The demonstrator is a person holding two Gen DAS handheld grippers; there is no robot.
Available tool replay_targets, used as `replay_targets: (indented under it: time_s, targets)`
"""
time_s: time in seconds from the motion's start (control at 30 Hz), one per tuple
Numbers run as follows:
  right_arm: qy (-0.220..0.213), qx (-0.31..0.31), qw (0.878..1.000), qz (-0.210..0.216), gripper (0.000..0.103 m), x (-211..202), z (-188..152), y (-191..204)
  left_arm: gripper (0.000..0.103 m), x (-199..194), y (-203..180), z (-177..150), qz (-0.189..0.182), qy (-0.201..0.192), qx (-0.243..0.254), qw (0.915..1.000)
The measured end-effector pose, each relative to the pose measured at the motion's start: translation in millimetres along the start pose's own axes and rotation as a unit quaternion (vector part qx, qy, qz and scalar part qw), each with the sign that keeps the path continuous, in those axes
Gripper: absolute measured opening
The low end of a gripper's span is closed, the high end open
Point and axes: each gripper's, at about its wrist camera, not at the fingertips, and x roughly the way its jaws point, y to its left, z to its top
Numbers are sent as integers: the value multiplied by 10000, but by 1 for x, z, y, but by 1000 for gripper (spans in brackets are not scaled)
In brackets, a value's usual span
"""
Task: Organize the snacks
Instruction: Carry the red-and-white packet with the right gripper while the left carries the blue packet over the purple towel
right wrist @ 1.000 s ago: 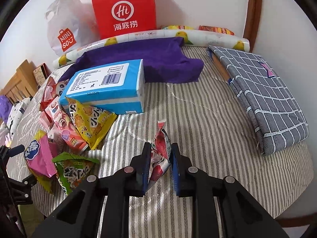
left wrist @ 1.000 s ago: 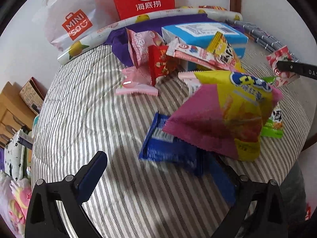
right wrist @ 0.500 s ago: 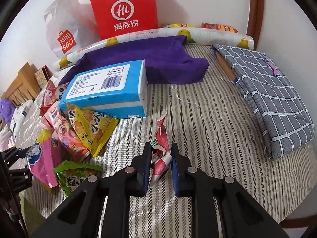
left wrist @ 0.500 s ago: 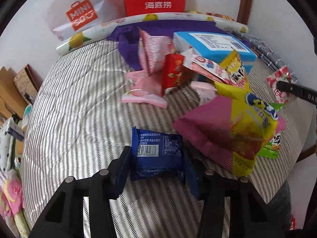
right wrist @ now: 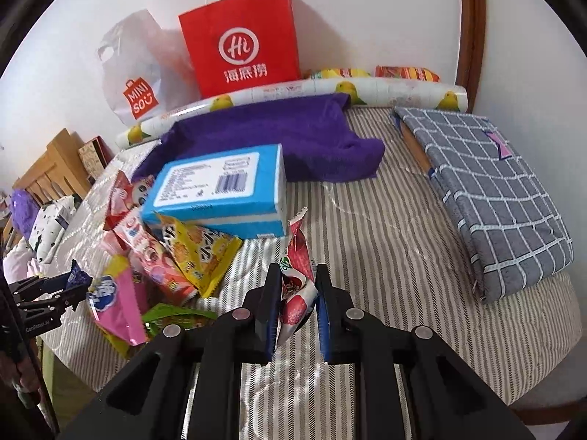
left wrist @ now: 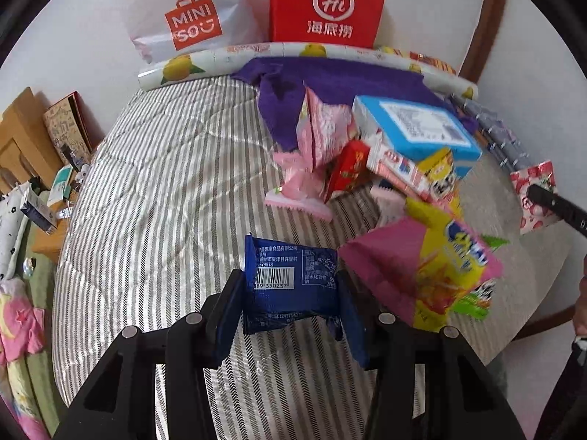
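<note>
Between left gripper (left wrist: 290, 306) pads (clamped): blue packet (left wrist: 290, 286)

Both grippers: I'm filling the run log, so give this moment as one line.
left gripper: shut on blue packet | right gripper: shut on red-white packet | snack pile: on striped cover

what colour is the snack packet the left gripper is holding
Dark blue, with white print and a barcode. The packet shows best in the left wrist view.

Green snack packet (right wrist: 176, 315) mostly hidden under pink bag (right wrist: 117, 304).
</note>
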Motion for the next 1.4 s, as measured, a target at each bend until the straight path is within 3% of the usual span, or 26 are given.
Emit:
replay_targets:
  time_s: [0.27,0.63,1.0,1.4]
  targets:
    - [-212,-221,9994,128,18,-16,20,16,47,-19,-19,33,-189,-235,50,9995]
    - [-464,-483,9975,221,18,-18,63,37,47,-16,-54,110,-568,-481,342,9966]
    - [-719,-408,9965,130,18,11,124,35,47,1,-64,186,-710,-660,484,9941]
    - [-799,-312,9963,15,18,56,171,35,47,35,-64,247,-762,-689,351,9941]
